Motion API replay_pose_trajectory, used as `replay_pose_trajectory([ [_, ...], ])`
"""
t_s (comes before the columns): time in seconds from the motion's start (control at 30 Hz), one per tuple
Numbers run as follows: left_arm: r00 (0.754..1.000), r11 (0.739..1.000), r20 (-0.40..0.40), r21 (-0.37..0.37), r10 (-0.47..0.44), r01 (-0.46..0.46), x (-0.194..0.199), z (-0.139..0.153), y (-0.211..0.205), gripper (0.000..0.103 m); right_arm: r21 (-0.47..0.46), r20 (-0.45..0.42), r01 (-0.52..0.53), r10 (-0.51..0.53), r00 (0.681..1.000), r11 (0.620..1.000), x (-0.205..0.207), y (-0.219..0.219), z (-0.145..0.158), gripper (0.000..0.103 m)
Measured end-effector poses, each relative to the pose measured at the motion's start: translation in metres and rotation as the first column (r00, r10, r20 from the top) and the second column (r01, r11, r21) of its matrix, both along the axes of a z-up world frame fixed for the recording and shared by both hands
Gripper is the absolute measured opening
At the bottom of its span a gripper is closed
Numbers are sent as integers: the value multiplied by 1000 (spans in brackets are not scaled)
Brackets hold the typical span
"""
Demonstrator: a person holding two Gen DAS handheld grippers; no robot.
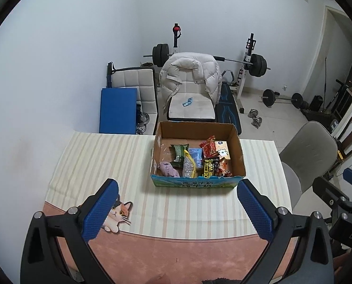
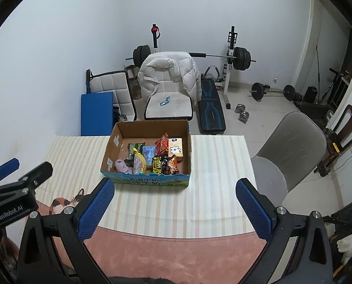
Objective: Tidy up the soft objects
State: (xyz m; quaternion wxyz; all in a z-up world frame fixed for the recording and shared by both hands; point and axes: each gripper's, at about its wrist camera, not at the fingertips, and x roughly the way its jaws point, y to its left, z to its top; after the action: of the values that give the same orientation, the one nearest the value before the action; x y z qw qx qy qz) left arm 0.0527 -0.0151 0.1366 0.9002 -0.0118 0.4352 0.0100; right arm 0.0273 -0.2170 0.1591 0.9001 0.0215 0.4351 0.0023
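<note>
Left gripper (image 1: 177, 190) and right gripper (image 2: 175, 189) are both held above the near part of the table (image 1: 86, 158), jaws spread wide and nothing between the blue pads (image 1: 100, 210). A cardboard box (image 1: 237, 151) is placed on the striped cloth (image 1: 187, 208), toward the far edge of the table and ahead of both grippers. The soft items are gathered inside it: a lilac cloth (image 1: 168, 169) at the near left, a green packet (image 1: 178, 153), a yellow-edged pouch (image 1: 189, 167), a blue pack (image 1: 196, 156), a red packet (image 1: 208, 147), a black-and-yellow packet (image 1: 209, 166) and an orange carton (image 1: 222, 150). A cat print (image 1: 118, 215) is seen on the cloth beside the left gripper's left finger. Beyond the table, a chair draped with a white jacket (image 1: 190, 75) and a barbell (image 1: 256, 64) are visible.
</note>
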Motion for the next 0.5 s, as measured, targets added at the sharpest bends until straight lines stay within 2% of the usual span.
replay_pose_trajectory([
  [0.5,1000,1000,14,11,-12,12,-5,7,-3,103,-17,43,-3,3,999,1000,2,7,15,103],
])
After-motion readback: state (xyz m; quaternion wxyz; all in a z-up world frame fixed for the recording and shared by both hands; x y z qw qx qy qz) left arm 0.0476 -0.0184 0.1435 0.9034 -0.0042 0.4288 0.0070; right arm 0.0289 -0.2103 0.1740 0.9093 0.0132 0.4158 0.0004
